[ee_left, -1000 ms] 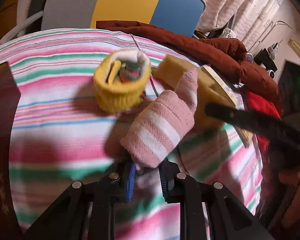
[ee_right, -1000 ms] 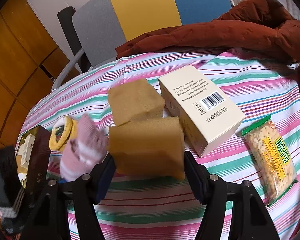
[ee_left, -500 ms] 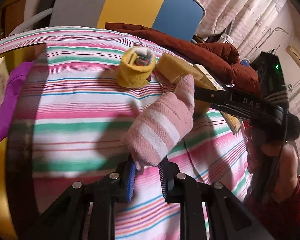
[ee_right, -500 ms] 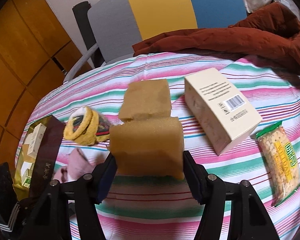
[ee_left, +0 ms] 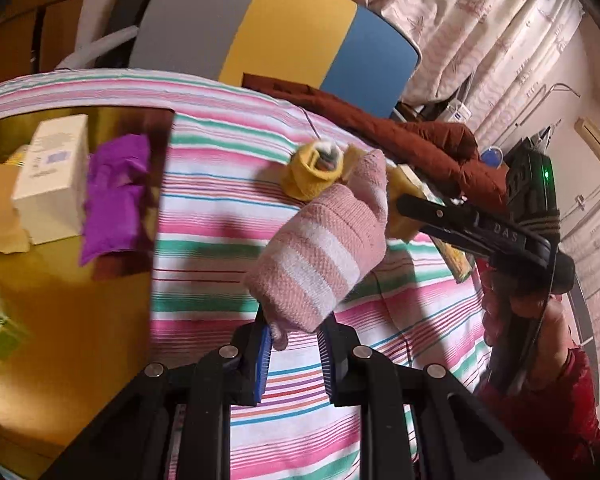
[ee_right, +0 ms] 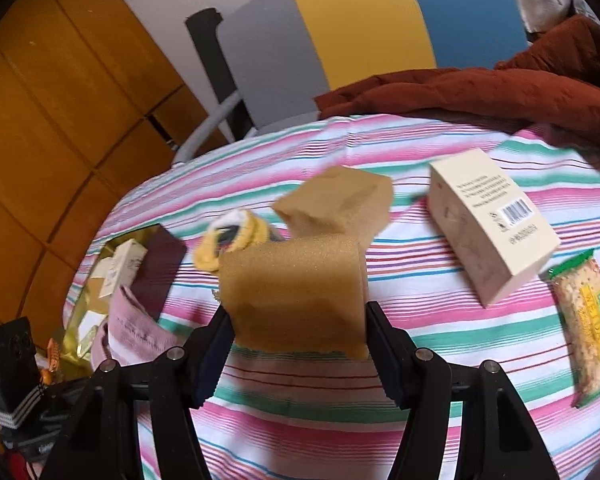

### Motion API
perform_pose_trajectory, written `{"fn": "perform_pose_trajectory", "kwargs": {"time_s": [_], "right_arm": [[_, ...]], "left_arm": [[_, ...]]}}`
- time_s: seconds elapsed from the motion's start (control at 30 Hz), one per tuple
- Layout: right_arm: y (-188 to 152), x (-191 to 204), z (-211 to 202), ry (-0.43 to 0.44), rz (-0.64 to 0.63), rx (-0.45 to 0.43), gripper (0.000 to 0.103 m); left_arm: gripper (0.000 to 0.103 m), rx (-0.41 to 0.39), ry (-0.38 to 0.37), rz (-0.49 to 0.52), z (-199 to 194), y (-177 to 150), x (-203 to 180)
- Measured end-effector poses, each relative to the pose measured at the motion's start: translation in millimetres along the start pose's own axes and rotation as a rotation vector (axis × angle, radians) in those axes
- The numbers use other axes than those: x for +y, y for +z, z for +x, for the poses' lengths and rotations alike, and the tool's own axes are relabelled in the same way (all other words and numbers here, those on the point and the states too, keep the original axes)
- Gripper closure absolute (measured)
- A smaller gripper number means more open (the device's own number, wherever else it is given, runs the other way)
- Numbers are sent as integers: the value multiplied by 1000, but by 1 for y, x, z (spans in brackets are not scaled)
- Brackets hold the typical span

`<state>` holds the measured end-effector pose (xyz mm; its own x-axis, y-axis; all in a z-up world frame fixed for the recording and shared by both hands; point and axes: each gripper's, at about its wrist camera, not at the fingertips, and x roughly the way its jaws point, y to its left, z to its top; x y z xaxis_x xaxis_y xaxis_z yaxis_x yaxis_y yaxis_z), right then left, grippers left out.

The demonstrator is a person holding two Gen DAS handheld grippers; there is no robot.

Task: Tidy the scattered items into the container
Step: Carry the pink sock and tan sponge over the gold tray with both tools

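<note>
My left gripper [ee_left: 294,354] is shut on a pink-and-white striped sock [ee_left: 320,256] and holds it above the striped cloth, just right of the gold-lined container [ee_left: 72,312]. My right gripper [ee_right: 300,344] is shut on a tan sponge block [ee_right: 296,296], lifted off the table. A second sponge [ee_right: 336,204] and a yellow rolled sock [ee_right: 236,236] lie behind it. The container also shows in the right wrist view [ee_right: 156,264] at the left, with the pink sock [ee_right: 132,332] near it.
The container holds a white box [ee_left: 52,180] and purple cloth [ee_left: 114,196]. A cream carton [ee_right: 492,224] and a cracker packet [ee_right: 588,324] lie on the right. A rust-red jacket [ee_right: 480,92] lies at the far edge, with a chair [ee_right: 340,36] behind.
My left gripper has carried the pink sock leftward, so the container now fills the left of its view. My right gripper has lifted the sponge and drifted left toward the container.
</note>
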<state>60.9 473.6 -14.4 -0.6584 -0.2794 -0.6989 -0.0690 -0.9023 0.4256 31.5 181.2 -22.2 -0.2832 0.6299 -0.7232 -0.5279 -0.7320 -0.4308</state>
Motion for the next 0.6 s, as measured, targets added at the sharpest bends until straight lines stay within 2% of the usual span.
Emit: {"fn": "perform_pose_trajectory", "kwargs": {"time_s": [0.3,0.4,0.47,0.6], "right_arm": [[-6,44,-3,122,-171,-30,39],[-11,62,0,162,-228,-26,39],[-14,69,3,187,-225,-8,38],[-22,91,5,205,-251,7,38]], "left_arm": [[83,-52,31,-68,-31,-1,32],[84,-60,-10,-116,-40,-4,47],[84,-73,40,-121,-48,-5,52],[84,-89,24,-178,-59,-7,71]]}}
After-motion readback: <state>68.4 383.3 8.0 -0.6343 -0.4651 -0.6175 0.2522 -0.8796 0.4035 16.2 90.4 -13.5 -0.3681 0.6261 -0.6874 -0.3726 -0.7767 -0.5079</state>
